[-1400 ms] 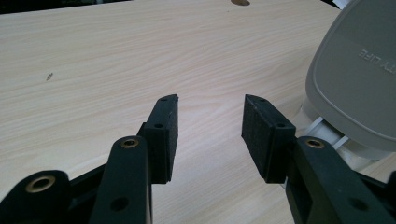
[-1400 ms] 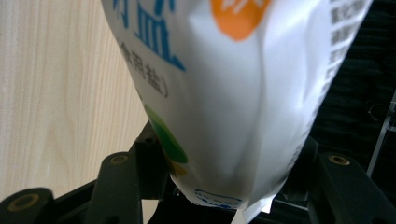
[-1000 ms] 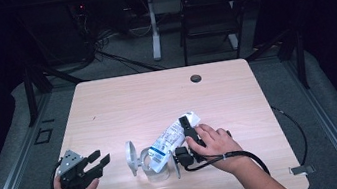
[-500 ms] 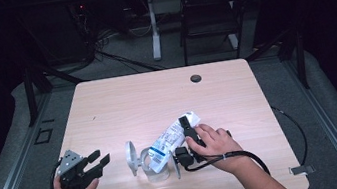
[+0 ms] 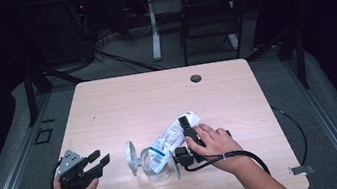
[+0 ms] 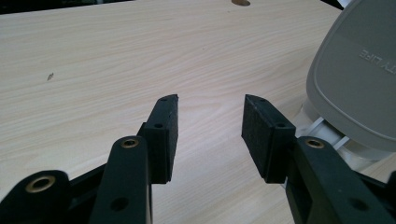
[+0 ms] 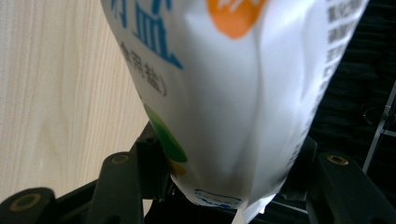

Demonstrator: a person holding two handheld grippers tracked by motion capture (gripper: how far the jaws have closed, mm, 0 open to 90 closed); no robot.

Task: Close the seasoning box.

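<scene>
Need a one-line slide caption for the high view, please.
Right gripper holds a white pouch tipped into a clear jar; left gripper waits open nearby.

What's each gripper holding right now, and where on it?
Right gripper clamps the white pouch across one end. Left gripper holds nothing.

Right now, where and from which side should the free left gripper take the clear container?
Probably low on the clear container's round wall, coming level from its left. Its grey lid stands open there, and the white bag, held by the right gripper, leans into its mouth.
</scene>
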